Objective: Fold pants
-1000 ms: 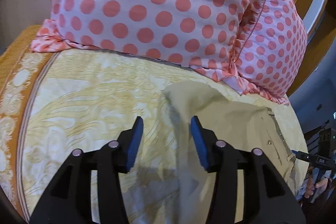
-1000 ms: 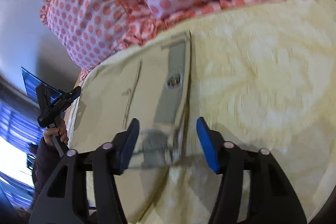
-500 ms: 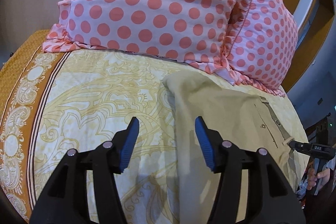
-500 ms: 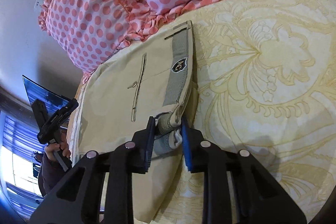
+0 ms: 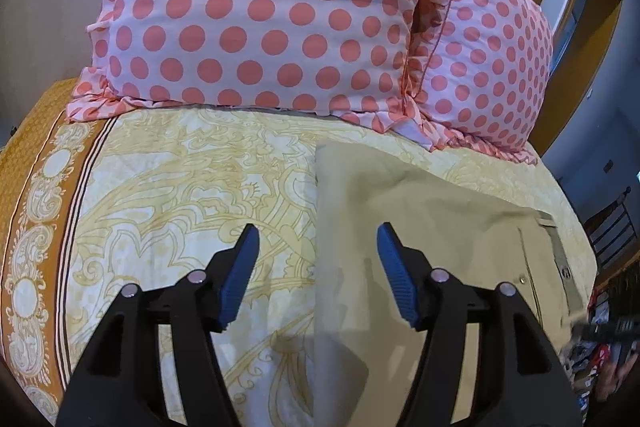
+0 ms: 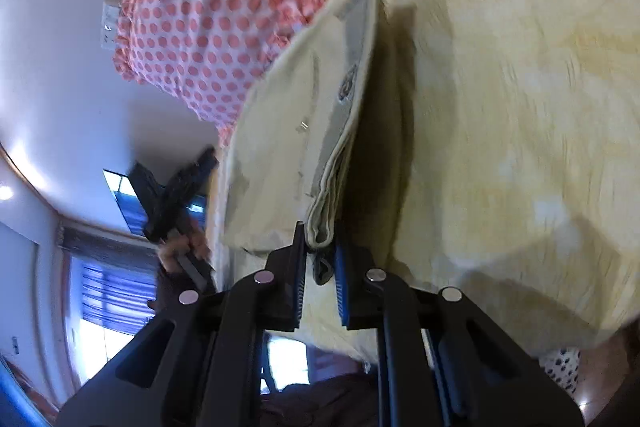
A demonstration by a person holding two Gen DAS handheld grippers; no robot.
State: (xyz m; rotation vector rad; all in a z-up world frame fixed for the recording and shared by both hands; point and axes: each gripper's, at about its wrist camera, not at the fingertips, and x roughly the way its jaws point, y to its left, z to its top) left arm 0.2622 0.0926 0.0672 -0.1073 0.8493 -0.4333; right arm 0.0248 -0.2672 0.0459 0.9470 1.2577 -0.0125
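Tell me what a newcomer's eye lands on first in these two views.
The big pink pillows with coral polka dots fill the top of the left view, propped at the head of the yellow patterned bedspread. Next come the khaki pants: the right tongs are shut on the waistband end and hold it raised off the bed. The left tongs hang open above the pants' left edge.

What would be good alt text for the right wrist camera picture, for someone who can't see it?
The right tongs are shut on the grey waistband edge of khaki pants, lifting it off a yellow patterned bedspread. Pink polka-dot pillows sit at the far end, and the picture is blurred.
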